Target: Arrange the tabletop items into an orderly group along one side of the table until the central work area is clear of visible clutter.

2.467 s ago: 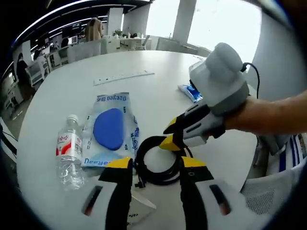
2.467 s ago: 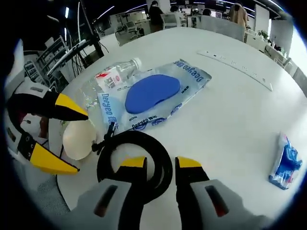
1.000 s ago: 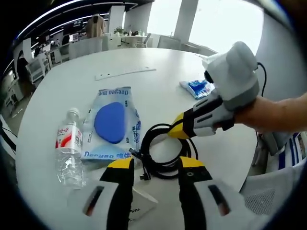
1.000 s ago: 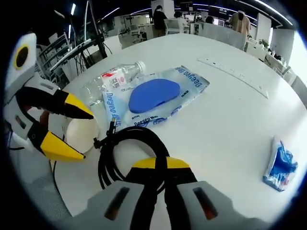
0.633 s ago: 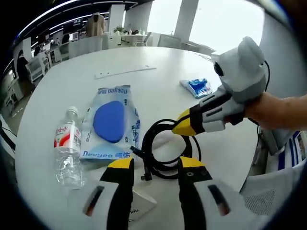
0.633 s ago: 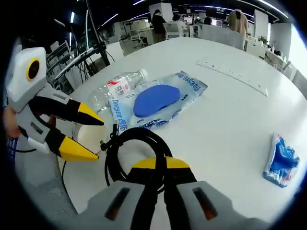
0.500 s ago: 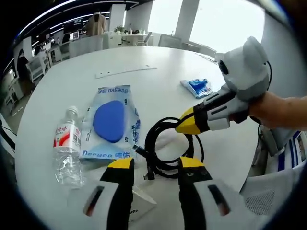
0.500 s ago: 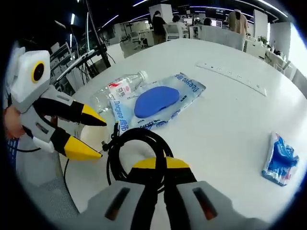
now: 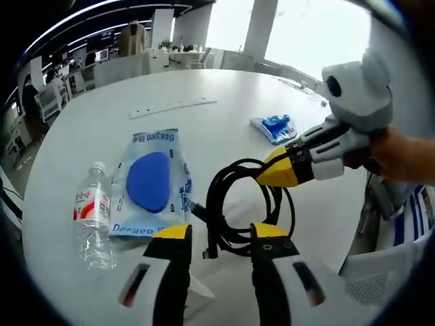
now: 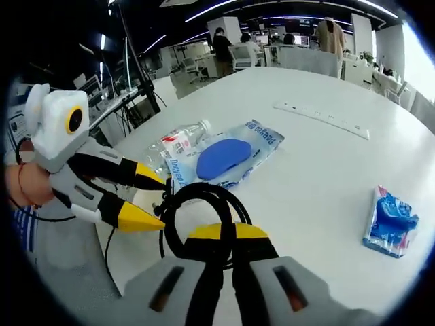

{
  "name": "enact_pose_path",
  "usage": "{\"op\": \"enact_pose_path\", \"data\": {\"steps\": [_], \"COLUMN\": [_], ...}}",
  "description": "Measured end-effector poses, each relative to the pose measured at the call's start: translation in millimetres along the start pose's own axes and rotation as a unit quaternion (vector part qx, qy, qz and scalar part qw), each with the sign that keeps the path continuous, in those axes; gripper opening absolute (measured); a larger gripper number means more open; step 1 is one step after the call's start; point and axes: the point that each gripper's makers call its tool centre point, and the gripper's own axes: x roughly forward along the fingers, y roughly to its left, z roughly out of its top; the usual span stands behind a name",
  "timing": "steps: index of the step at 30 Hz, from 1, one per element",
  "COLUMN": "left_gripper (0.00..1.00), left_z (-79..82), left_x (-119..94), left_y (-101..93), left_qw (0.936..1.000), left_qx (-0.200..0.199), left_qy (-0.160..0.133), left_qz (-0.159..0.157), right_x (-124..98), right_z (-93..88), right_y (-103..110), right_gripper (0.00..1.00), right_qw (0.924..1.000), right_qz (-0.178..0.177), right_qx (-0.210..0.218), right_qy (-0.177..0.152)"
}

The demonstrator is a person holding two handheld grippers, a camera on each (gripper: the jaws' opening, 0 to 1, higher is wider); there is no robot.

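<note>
A black coiled cable (image 9: pixel 239 204) hangs tilted just above the white table (image 9: pixel 204 85), with my right gripper (image 9: pixel 272 173) shut on its upper loop. In the right gripper view the same gripper (image 10: pixel 227 234) pinches the cable (image 10: pixel 197 204) between closed yellow tips. My left gripper (image 9: pixel 219 232) stands open just before the coil, nothing between its jaws; it also enters from the left (image 10: pixel 151 202). A blue pouch (image 9: pixel 151 182) and a water bottle (image 9: pixel 90 216) lie left of the cable.
A blue tissue pack (image 9: pixel 274 127) lies farther back on the right, also seen as the tissue pack (image 10: pixel 385 221). A white power strip (image 9: pixel 173 108) lies across the far side. A white card (image 9: pixel 198 299) sits at the near edge. Chairs and desks stand beyond the table.
My right gripper has shut on the cable and raised one side of the coil, drawing it a little to the right. The left gripper has stayed open in place.
</note>
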Motion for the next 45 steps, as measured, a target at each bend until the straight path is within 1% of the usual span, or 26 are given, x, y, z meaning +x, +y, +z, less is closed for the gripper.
{"op": "enact_pose_path", "data": {"steps": [3,11,15,22,23,26,31,36,42,45], "left_gripper": [0.32,0.30,0.27,0.19,0.17,0.17,0.16,0.16,0.16,0.16], "left_z": [3.3,31.0,41.2,63.5,64.6,74.3,83.7,91.3,96.1,97.2], "left_x": [0,1,4,11,12,17,25,34,46,50], "left_y": [-0.8,-13.0,-20.4,-42.5,-44.0,-56.3,-74.2,-93.3,-117.7,-126.4], "left_qw": [1.0000,0.9994,0.9989,0.9964,0.9962,0.9946,0.9917,0.9878,0.9835,0.9818], "left_qx": [0.001,0.026,0.039,0.069,0.070,0.083,0.104,0.129,0.151,0.159], "left_qy": [-0.001,-0.020,-0.024,-0.031,-0.031,-0.032,-0.029,-0.022,-0.015,-0.013], "left_qz": [0.000,-0.008,-0.015,-0.038,-0.040,-0.052,-0.070,-0.084,-0.098,-0.103], "right_x": [-9,-30,-43,-66,-70,-79,-93,-109,-125,-130], "right_z": [6.1,18.5,23.7,25.0,24.6,21.8,16.0,6.4,-6.9,-12.4], "right_y": [-1,-5,-15,-32,-35,-44,-57,-72,-91,-98], "right_gripper": [0.00,0.00,0.00,0.00,0.00,0.00,0.00,0.00,0.01,0.01], "right_qw": [0.9999,0.9992,0.9982,0.9956,0.9950,0.9937,0.9915,0.9885,0.9855,0.9847], "right_qz": [-0.002,-0.013,-0.026,-0.048,-0.051,-0.062,-0.076,-0.091,-0.106,-0.111], "right_qx": [0.005,0.013,0.024,0.045,0.050,0.058,0.071,0.089,0.107,0.111], "right_qy": [-0.013,-0.036,-0.049,-0.067,-0.069,-0.073,-0.079,-0.082,-0.078,-0.075]}}
